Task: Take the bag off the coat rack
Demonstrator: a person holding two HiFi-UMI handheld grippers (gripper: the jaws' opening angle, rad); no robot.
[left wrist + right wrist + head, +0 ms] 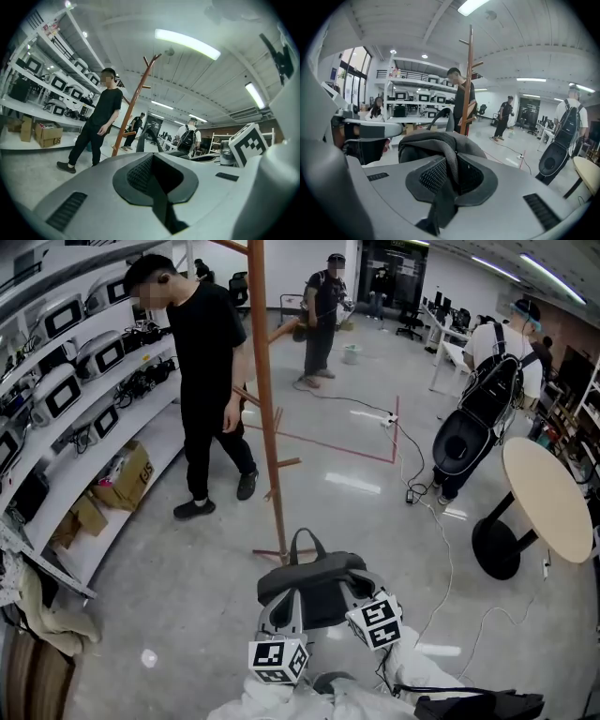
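While the left tongs (154, 180) and right tongs (451, 178) grip the bag (314, 589), it is off the coat rack (265, 409).
Each pair is closed on a dark strap (447, 161); the bag hangs at six o'clock from the rack's foot.

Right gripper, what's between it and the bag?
Nothing: the right gripper view shows the right gripper shut on the strap of the bag.

Floor (169, 596): polished grey concrete, glossy; red tape lines (328, 443) marking rectangle; white cables (448, 559) trailing across; white shelving (164, 432) along left side, several tiers; cardboard boxes (127, 474) on bottom tier; round beige table (548, 498), black pedestal base, at right; ceiling (140, 61) white, ribbed; strip lights (187, 43) lit
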